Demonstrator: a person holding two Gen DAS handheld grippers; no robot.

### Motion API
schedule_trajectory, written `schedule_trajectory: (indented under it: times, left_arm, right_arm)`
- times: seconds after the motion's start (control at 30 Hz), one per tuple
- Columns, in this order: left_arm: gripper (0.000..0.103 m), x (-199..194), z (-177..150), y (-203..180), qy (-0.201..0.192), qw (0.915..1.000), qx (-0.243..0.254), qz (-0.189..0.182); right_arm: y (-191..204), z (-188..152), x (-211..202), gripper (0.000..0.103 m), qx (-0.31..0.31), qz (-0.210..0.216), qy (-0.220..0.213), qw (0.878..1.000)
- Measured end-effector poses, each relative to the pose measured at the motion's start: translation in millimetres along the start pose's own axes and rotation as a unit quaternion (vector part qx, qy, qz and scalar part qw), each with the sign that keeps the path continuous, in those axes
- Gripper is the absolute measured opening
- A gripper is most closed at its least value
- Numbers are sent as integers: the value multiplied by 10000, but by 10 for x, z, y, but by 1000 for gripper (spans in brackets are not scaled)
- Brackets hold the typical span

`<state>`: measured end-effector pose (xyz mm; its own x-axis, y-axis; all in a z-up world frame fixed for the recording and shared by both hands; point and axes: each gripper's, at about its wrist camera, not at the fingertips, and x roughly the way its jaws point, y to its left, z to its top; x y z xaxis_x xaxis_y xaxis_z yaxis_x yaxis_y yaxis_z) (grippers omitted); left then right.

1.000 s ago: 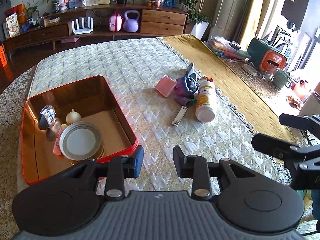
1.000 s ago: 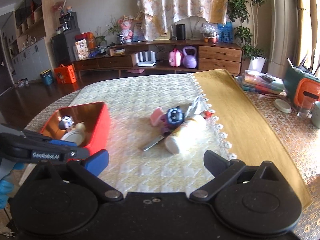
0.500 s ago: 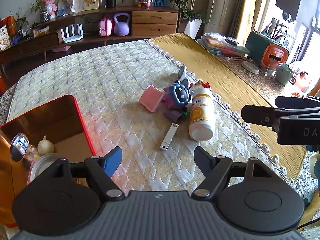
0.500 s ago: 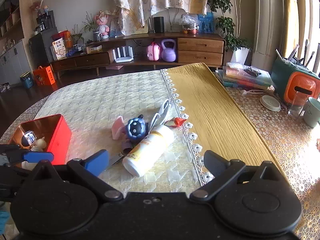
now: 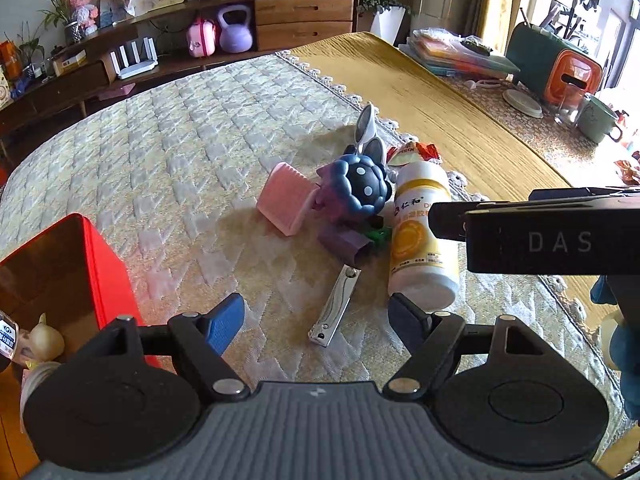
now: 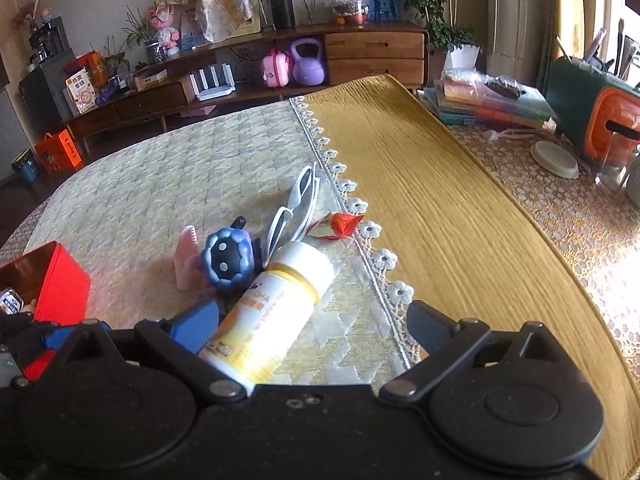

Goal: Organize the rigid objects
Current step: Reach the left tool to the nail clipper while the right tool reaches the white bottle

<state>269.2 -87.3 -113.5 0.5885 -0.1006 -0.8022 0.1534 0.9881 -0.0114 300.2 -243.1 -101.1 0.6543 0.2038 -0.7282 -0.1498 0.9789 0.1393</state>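
- The table (image 5: 200, 128) is wearing a quilted pale cloth, and a yellow runner (image 6: 440, 208) is lying along its right side.
- The red box (image 5: 108, 264) is standing at the left edge of the cloth; a small garlic-like bulb (image 5: 47, 340) and a round lid (image 5: 34, 376) are lying inside it.
- The left gripper (image 5: 316, 320) is hanging over the cloth with its jaws wide apart and nothing between them; the nail clipper (image 5: 334, 306) is lying on the cloth in the gap, not touching either finger.
- The right gripper (image 6: 312, 320) is also standing wide open and holding nothing; the bottom end of the bottle (image 6: 276, 316) is lying between its fingers, close to the blue left finger (image 6: 196, 324).
- The white and yellow bottle is lying on its side near the lace border of the runner.
- The blue dotted toy (image 5: 362, 188) is sitting just beside the bottle cap, and the pink comb (image 5: 286, 204) is leaning against the toy on its left.
- The white sunglasses (image 6: 298, 204) are lying behind the toy, and a red wrapper (image 6: 346, 222) is lying just beside them.
- A purple piece (image 5: 344, 242) is lying between the toy and the clipper.
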Motion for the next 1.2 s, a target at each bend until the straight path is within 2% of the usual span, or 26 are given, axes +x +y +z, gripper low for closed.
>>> schedule_trajectory:
  times: [0.13, 0.57, 0.63, 0.7, 0.73, 0.77, 0.83, 0.9, 1.0, 1.2]
  left_arm:
    - [79, 125, 34, 42, 108, 9999, -126, 6]
    - [78, 306, 18, -29, 110, 9999, 81, -11]
    - [72, 298, 17, -34, 59, 9999, 112, -43]
    - [60, 285, 16, -48, 7, 9998, 167, -83]
    - [58, 276, 16, -58, -12, 9997, 201, -102]
    - [52, 270, 16, -65, -28, 9997, 219, -117]
    - [40, 260, 15, -78, -66, 9996, 241, -144]
    - [25, 243, 10, -96, -106, 9994, 276, -178]
    - [19, 226, -10, -134, -145, 9991, 359, -189]
    - [12, 181, -24, -139, -143, 9992, 323, -194]
  right_arm:
    - [7, 5, 153, 98, 147, -15, 106, 9998]
    - [25, -49, 341, 82, 345, 267, 336, 9985]
    - [24, -65, 352, 80, 344, 293, 323, 9985]
    - [13, -67, 342, 78, 343, 318, 289, 9985]
    - [5, -71, 335, 75, 357, 343, 276, 9984]
    - [-3, -65, 325, 73, 394, 385, 267, 9981]
    - [-18, -61, 306, 62, 446, 483, 257, 9975]
    - [-7, -64, 283, 58, 435, 503, 237, 9975]
    - [3, -82, 252, 56, 402, 474, 194, 9979]
    - [-45, -152, 138, 48, 435, 496, 106, 9978]
